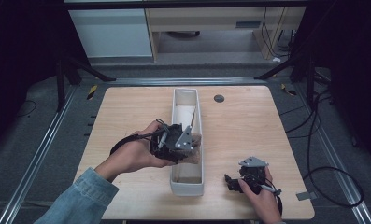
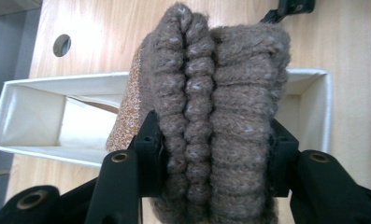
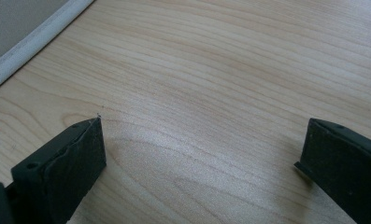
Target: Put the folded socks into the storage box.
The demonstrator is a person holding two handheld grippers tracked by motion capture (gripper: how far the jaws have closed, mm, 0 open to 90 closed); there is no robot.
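Left gripper (image 2: pixel 216 163) clamps folded brown knitted wool cloth (image 2: pixel 216 98) over long white fabric box (image 1: pixel 177 184); right gripper (image 3: pixel 202 158) wide apart (nothing between), on pale wooden table (image 1: pixel 248 126).

place: lab / recording rig, not a home
table: light wood table (image 1: pixel 248 126) w/ cable hole, alone on grey carpet
frame: metal rails (image 1: pixel 33 154) on floor both sides, black stands (image 1: pixel 66 70) at back corners
surround: dark curtains l & r
cables: loose black cables (image 1: pixel 314 154) on floor at right
back: pale cabinet (image 1: pixel 110 30) & wood desk (image 1: pixel 211 21)
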